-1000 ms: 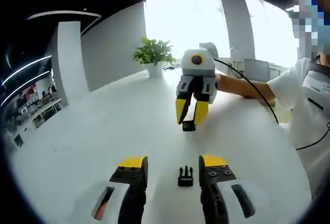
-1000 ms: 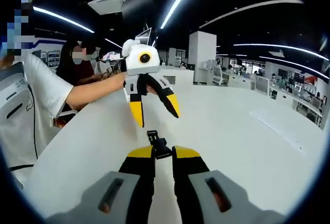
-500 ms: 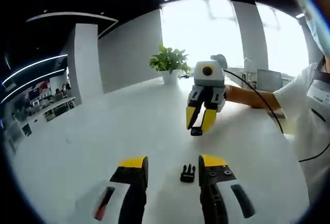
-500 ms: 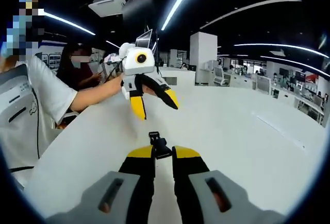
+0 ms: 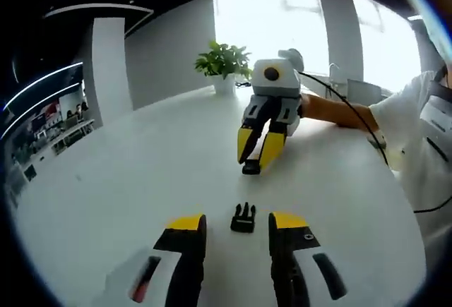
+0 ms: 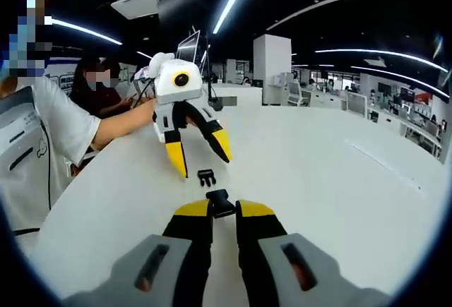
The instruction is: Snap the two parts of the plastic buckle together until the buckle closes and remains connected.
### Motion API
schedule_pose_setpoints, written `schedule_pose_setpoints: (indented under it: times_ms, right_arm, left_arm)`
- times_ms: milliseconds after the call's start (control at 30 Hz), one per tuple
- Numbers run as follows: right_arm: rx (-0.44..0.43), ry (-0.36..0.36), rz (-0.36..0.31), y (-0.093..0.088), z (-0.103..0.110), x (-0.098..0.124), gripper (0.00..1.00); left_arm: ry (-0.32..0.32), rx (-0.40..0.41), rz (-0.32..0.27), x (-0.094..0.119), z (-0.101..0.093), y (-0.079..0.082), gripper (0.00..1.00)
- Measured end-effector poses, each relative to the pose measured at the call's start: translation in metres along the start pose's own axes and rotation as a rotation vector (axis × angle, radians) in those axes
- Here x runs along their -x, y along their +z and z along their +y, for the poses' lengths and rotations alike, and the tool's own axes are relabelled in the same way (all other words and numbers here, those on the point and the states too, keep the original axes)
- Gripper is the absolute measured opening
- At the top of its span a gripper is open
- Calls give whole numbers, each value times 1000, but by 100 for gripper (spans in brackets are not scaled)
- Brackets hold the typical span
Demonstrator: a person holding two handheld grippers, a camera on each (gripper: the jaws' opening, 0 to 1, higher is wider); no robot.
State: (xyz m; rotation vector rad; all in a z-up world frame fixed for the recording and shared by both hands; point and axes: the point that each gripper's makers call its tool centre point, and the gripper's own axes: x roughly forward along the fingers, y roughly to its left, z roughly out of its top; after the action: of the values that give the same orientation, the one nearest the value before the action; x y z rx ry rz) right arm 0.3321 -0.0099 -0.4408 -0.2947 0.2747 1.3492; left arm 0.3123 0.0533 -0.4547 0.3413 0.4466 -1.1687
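In the left gripper view, the left gripper (image 5: 236, 233) is hovering low over the white table (image 5: 127, 180) with its fingers (image 5: 185, 233) spread, and the pronged buckle half (image 5: 243, 218) is lying on the table between their yellow tips, touching neither. Farther along the table the right gripper (image 5: 251, 153) is pointing down, its fingers pressed on the socket half (image 5: 251, 169), which is sticking out below the tips. A potted plant (image 5: 222, 67) is standing at the far edge of the table.

In the right gripper view, the right gripper (image 6: 222, 209) is pinching the socket half (image 6: 220, 203) between its tips, with the pronged buckle half (image 6: 206, 177) lying just beyond it on the table (image 6: 339, 194). The left gripper (image 6: 200, 160) is hanging over that half with fingers apart. The 2 halves are near each other but not joined
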Motion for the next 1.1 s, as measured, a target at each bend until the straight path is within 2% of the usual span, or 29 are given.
schedule_pose_setpoints:
  times_ms: [633,900,1100]
  right_arm:
    - [1,1,-8,5,5,1,13]
    - [-2,15,11,1,9,-4,13]
    - [-3,24,8,1,10,-6,13]
  left_arm:
    - [-40,12,16,0,-4,-5,13]
    - [-40,1,14,1,-2,-4,12]
    - [-72,17,-42,5,-6,7,11]
